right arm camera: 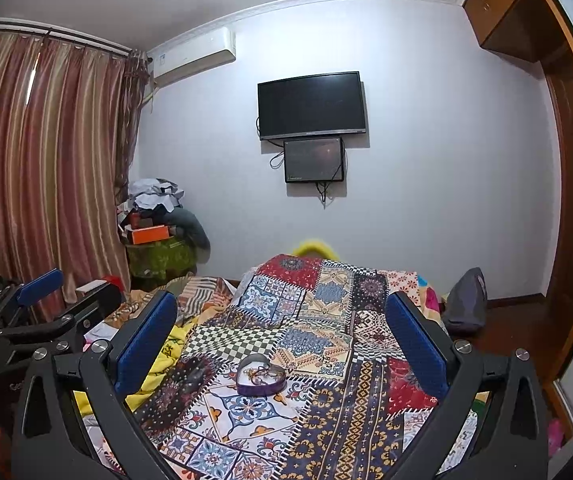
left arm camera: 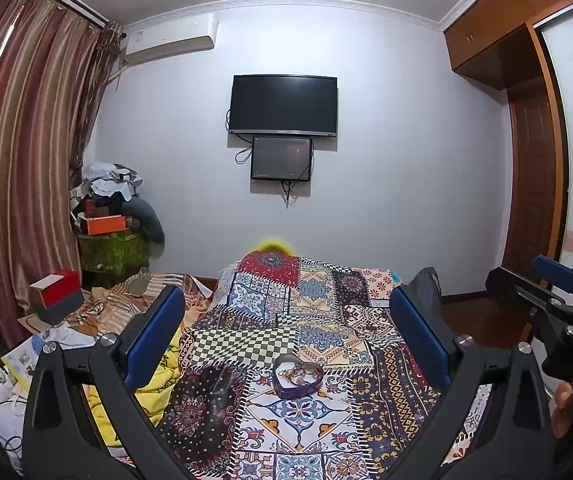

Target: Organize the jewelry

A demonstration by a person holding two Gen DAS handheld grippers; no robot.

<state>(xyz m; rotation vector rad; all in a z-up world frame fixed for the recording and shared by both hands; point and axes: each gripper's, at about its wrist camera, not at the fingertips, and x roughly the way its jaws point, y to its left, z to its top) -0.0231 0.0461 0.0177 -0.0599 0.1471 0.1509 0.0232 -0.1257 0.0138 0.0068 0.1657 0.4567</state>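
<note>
Both grippers are hanging over the bed with jaws spread wide, gripping nothing. The heart-shaped purple box (left arm camera: 297, 376) is sitting on the patchwork blanket (left arm camera: 318, 320), low and centre in each view, straight ahead between the left gripper (left arm camera: 286, 344) fingers and slightly left of middle for the right gripper (right arm camera: 282, 344). Neither is looking clearly nearer. The tangled jewelry (right arm camera: 261, 373) inside is too small to sort out

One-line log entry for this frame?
phase: approach | left tongs: open, empty | right tongs: open, empty | heart-shaped box: on patchwork blanket, jewelry inside, untouched
</note>
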